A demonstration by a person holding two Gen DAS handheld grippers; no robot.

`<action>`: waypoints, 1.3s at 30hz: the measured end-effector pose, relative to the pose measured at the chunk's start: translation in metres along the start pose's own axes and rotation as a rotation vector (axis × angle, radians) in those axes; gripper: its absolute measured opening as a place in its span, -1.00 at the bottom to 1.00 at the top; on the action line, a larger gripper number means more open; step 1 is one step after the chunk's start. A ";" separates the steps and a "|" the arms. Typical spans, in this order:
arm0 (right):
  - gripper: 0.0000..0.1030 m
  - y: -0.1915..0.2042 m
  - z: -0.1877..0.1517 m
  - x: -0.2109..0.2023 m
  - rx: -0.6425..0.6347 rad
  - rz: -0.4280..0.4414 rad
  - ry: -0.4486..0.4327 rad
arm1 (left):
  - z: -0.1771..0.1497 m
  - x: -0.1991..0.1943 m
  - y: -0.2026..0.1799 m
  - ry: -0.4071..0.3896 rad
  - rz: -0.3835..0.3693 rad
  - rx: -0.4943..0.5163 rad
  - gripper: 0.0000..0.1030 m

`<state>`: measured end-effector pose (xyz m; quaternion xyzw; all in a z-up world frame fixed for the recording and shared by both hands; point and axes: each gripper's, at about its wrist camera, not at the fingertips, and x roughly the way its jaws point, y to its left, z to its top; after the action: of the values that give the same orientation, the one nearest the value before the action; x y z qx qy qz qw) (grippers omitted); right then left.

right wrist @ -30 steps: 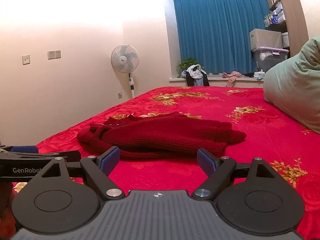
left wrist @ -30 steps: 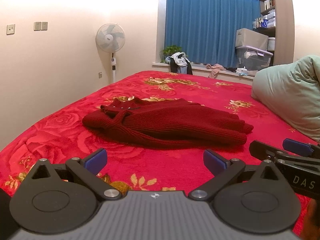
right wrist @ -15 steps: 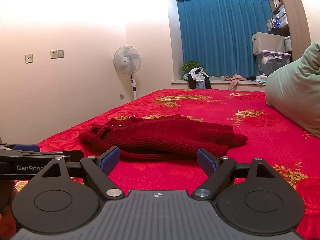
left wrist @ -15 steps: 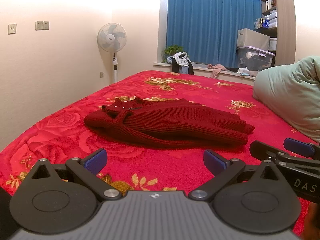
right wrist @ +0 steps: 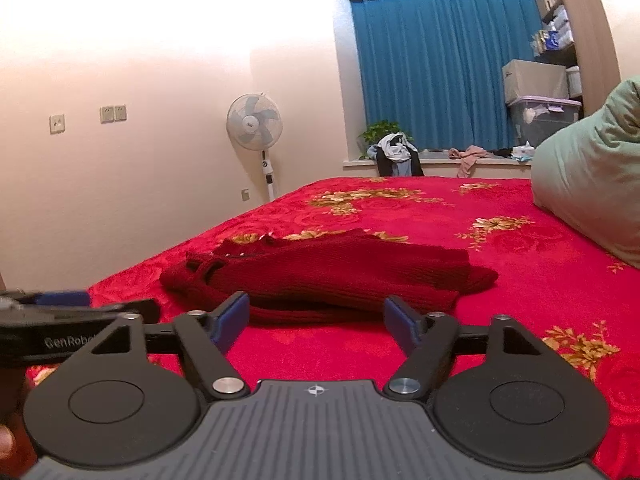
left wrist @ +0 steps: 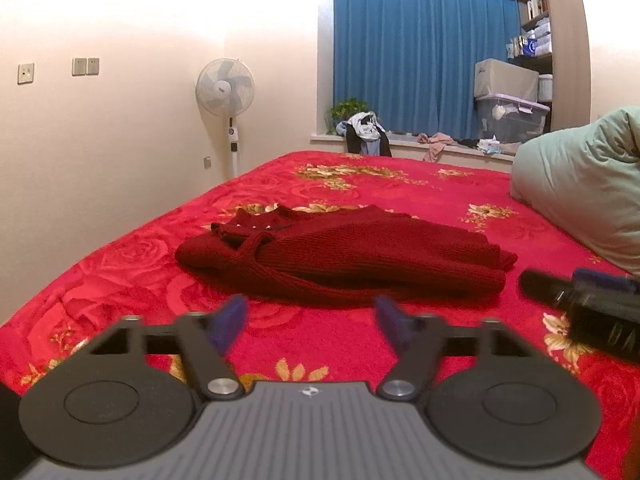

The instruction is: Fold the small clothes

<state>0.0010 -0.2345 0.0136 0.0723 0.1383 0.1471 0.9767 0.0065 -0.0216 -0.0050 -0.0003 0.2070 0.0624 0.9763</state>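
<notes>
A dark red knitted sweater [left wrist: 348, 256] [right wrist: 328, 276] lies folded on the red flowered bedspread [left wrist: 400, 188], neck end to the left. My left gripper [left wrist: 312, 318] hovers short of its near edge, jaws closing with nothing between them; its blue pads look blurred. My right gripper [right wrist: 316, 318] also sits just short of the sweater's near edge, jaws closing on empty air. In the left wrist view the right gripper [left wrist: 580, 292] shows at the right edge; in the right wrist view the left gripper [right wrist: 80, 304] shows at the left edge.
A pale green pillow [left wrist: 580, 184] fills the bed's right side. A standing fan [left wrist: 226, 92] is by the left wall. Clothes [left wrist: 364, 132] and storage boxes [left wrist: 508, 112] sit on the window ledge before blue curtains [left wrist: 420, 60].
Both grippers' jaws have narrowed since half a second ago. Neither hand has shifted, and the sweater lies as before.
</notes>
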 end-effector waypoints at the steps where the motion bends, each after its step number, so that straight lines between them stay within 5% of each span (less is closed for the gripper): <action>1: 0.14 -0.002 0.002 0.001 0.011 -0.002 0.001 | 0.000 0.003 0.002 0.014 -0.008 -0.001 -0.06; 4: -0.17 -0.012 0.006 0.004 0.046 -0.027 0.018 | 0.001 0.015 0.005 0.052 -0.024 0.007 -0.43; 8: -0.45 -0.029 0.013 0.008 0.118 -0.060 0.032 | 0.007 0.036 -0.001 0.077 -0.055 0.036 -0.47; 15: -0.46 -0.058 0.024 0.009 0.195 -0.109 0.016 | 0.010 0.113 -0.031 0.146 -0.138 -0.025 -0.47; 23: -0.45 -0.084 0.024 0.026 0.239 -0.132 0.058 | 0.000 0.208 -0.066 0.199 -0.110 -0.199 -0.45; 30: -0.44 -0.093 0.024 0.034 0.247 -0.135 0.082 | -0.012 0.269 -0.078 0.279 -0.076 -0.434 -0.04; 33: -0.44 -0.096 0.024 0.035 0.248 -0.139 0.096 | -0.004 0.289 -0.083 0.270 -0.067 -0.469 0.29; 35: -0.44 -0.098 0.023 0.037 0.252 -0.142 0.102 | 0.002 0.302 -0.092 0.277 -0.046 -0.429 0.32; 36: -0.44 -0.098 0.023 0.039 0.251 -0.142 0.108 | 0.006 0.307 -0.096 0.289 -0.029 -0.383 0.27; 39: -0.44 -0.097 0.022 0.043 0.238 -0.144 0.120 | 0.018 0.318 -0.099 0.340 -0.015 -0.290 -0.58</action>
<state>0.0729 -0.3148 0.0064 0.1684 0.2176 0.0635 0.9593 0.3143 -0.0803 -0.1193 -0.1530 0.3575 0.0832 0.9175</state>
